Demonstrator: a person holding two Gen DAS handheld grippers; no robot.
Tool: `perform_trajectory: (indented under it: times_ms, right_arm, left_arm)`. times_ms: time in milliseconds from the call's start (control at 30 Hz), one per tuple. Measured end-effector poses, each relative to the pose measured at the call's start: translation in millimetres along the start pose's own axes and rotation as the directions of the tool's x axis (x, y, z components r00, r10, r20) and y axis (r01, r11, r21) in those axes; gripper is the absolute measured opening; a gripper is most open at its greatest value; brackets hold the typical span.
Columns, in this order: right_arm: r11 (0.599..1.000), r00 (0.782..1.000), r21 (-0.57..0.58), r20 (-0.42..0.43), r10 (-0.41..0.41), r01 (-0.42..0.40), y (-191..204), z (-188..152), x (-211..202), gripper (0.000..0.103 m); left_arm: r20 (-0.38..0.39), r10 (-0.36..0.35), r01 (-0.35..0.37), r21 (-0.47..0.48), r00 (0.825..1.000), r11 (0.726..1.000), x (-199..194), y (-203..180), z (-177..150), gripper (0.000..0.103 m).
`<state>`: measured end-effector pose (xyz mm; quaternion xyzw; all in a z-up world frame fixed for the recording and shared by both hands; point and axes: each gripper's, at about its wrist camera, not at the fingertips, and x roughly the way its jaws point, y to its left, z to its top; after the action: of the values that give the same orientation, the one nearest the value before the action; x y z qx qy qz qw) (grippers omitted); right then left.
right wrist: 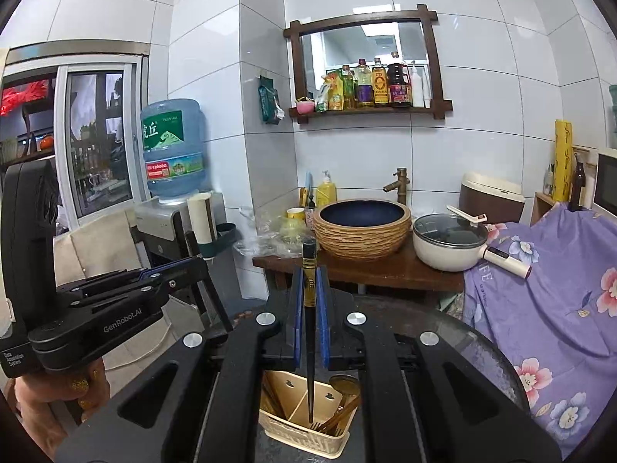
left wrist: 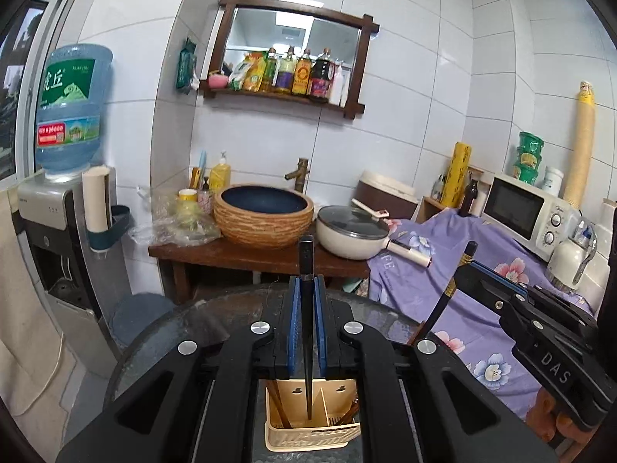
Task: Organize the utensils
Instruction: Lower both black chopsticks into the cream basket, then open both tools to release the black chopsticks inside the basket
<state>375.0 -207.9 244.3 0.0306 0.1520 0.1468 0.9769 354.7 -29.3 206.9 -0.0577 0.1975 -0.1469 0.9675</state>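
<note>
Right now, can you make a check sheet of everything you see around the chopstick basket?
Surface: round dark glass table, basket standing on it.
Job's things: beige utensil basket with dividers, wooden utensils inside; one black chopstick in each gripper, tips over the basket.
Clutter: crumpled plastic bags beside the basin.
Grippers: left gripper shut on a chopstick; right gripper shut on a gold-banded chopstick.
Cables: white cord by the water dispenser.
Surroundings: white tiles, bottle shelf, pot, microwave, floral cloth.
</note>
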Motion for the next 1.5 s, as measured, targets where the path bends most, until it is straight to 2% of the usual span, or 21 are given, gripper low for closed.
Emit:
perform_trajectory:
  times_ms: [467, 900, 1000, 1167, 1233, 1300, 1367, 1467, 1500]
  right_arm:
    - [0.999, 0.994, 0.032, -0.103, -0.025, 0.029, -12.7, -56.2, 40.8, 0.008]
    - [0.998, 0.987, 0.047, -0.161, -0.024, 0.032, -17.9, -80.9, 57.0, 0.008]
    - [0.999, 0.986, 0.04, -0.163, -0.029, 0.036, -17.0, -84.2, 58.5, 0.008]
    - [0.998, 0.987, 0.04, -0.159, -0.031, 0.038, -16.5, -85.4, 58.5, 0.008]
    - [0.998, 0.987, 0.046, -0.155, -0.03, 0.037, -17.1, -84.9, 58.4, 0.008]
    - [0.999, 0.988, 0.04, -0.152, -0.031, 0.037, -16.5, -85.0, 58.0, 0.008]
    - [0.999, 0.988, 0.032, -0.151, -0.027, 0.033, -15.9, -85.5, 57.1, 0.008]
    - [0.999, 0.99, 0.001, -0.14, -0.033, 0.033, -11.8, -87.2, 53.7, 0.011]
    - [0.999, 0.991, -0.011, -0.13, -0.039, 0.038, -10.2, -88.3, 51.5, 0.019]
  left_arm:
    - [-0.099, 0.023, -0.024, -0.005, 0.995, 1.0, 33.3, 13.5, -46.3, 0.007]
    - [-0.194, 0.026, -0.027, 0.001, 0.981, 1.0, 58.7, 17.7, -83.0, 0.007]
    - [-0.182, 0.047, -0.045, 0.016, 0.982, 0.999, 59.1, 17.5, -85.0, 0.007]
    - [-0.183, 0.035, -0.033, 0.015, 0.983, 0.999, 58.2, 17.2, -85.0, 0.008]
    - [-0.184, 0.028, -0.028, 0.006, 0.983, 1.0, 58.1, 17.7, -84.3, 0.013]
    - [-0.165, 0.036, -0.036, 0.004, 0.986, 0.999, 54.7, 18.1, -84.0, 0.026]
    - [-0.144, 0.032, -0.033, -0.004, 0.989, 0.999, 49.9, 17.7, -83.8, 0.043]
    - [-0.124, 0.021, -0.022, -0.005, 0.992, 1.0, 42.2, 16.1, -83.5, 0.047]
    - [-0.117, 0.02, -0.021, -0.002, 0.993, 1.0, 39.7, 15.5, -83.4, 0.049]
